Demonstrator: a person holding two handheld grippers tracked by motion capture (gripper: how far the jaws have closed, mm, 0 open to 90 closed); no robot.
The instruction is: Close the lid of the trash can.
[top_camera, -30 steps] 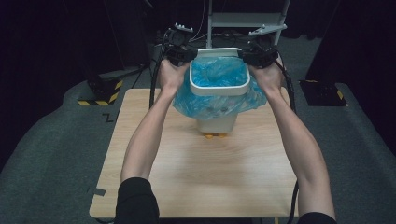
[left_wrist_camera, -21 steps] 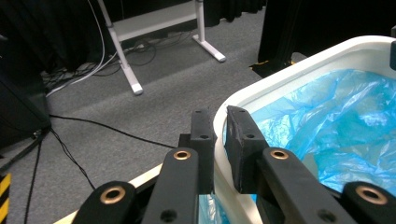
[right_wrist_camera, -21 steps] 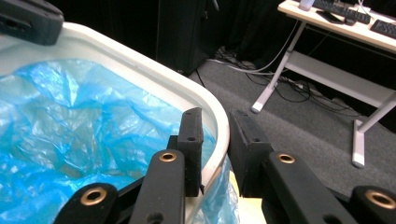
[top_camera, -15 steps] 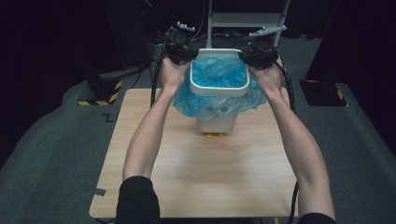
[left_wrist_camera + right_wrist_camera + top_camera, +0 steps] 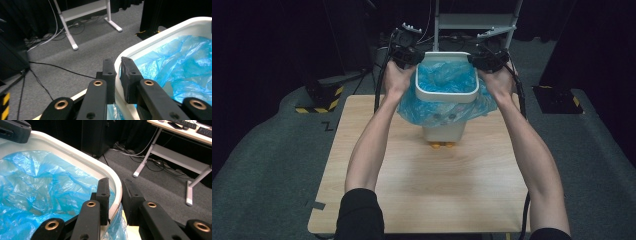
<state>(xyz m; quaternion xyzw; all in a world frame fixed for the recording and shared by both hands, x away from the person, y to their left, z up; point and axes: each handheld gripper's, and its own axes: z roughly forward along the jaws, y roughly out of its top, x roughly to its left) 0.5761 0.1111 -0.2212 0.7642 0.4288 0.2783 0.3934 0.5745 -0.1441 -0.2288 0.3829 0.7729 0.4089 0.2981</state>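
White bin [image 5: 446, 95] with blue liner [image 5: 443, 82] stood upper centre of the table [image 5: 422, 190]. Left gripper [image 5: 117, 75] and right gripper [image 5: 115, 195] each pinched the rim on opposite sides, the right's jaws just closing; the bin lay squarely between them.

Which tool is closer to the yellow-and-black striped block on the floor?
Left. The left tool clamps the white bin rim nearest the striped block; the right tool clamps the far rim.
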